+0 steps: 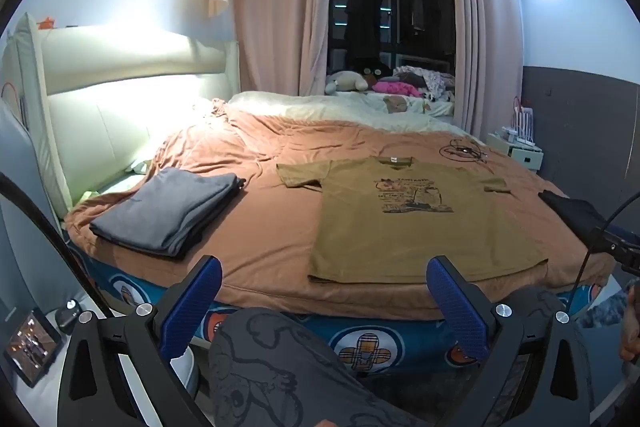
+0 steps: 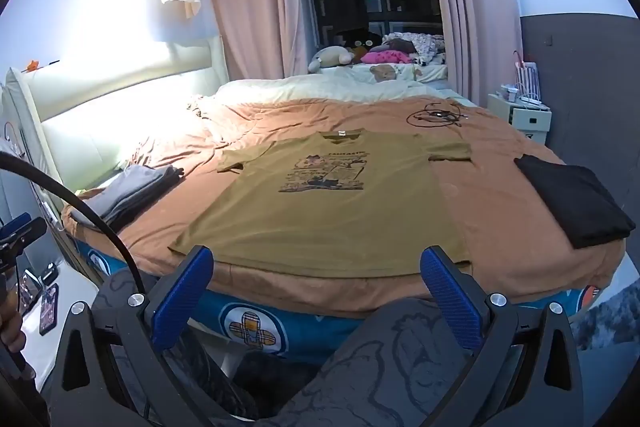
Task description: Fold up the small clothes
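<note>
Left gripper (image 1: 324, 277) and right gripper (image 2: 316, 267) both stood wide open, nothing held, hovering off the bed's near edge above the person's patterned trouser legs (image 1: 272, 367). Olive T-shirt (image 1: 416, 223) lay flat, print up, on the orange blanket (image 1: 256, 227). Folded grey clothes (image 1: 168, 211) left of it, folded black garment (image 2: 572, 203) right.

**Soft cloth, hard plastic**

Ahead of both tongs lies an olive-brown cotton T-shirt (image 1: 416, 223) (image 2: 332, 211), matt, with a dark print. Under it is a rust-orange matt bedspread (image 1: 256, 227) (image 2: 492, 227), lightly creased. The left gripper (image 1: 324, 291) and right gripper (image 2: 316, 283) have matt black plastic frames, shiny metal screws and rough-textured blue pads (image 1: 460, 307) (image 2: 452, 299). Far left, the cream padded headboard (image 1: 120, 99) looks smooth and glossy.
</note>
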A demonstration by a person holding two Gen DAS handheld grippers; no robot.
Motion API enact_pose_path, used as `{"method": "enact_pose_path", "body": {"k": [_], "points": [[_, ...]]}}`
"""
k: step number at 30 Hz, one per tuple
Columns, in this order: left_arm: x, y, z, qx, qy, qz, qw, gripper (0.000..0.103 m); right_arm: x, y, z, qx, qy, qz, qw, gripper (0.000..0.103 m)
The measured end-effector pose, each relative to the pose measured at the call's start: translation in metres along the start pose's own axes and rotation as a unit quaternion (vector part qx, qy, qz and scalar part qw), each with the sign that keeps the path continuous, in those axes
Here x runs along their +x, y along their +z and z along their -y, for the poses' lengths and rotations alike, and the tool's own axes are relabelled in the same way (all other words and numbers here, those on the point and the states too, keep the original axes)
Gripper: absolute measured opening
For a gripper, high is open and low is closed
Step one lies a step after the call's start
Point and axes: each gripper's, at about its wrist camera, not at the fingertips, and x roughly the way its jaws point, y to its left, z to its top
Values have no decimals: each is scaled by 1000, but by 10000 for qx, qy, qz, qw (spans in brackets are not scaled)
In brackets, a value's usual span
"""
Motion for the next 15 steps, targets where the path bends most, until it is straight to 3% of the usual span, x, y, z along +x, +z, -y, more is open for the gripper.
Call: {"method": "enact_pose_path", "body": {"k": [15], "points": [[-15,-2,-7,49,-42,189,9998,103,-10,5,-3,-96,-60,77,9999,103]]}}
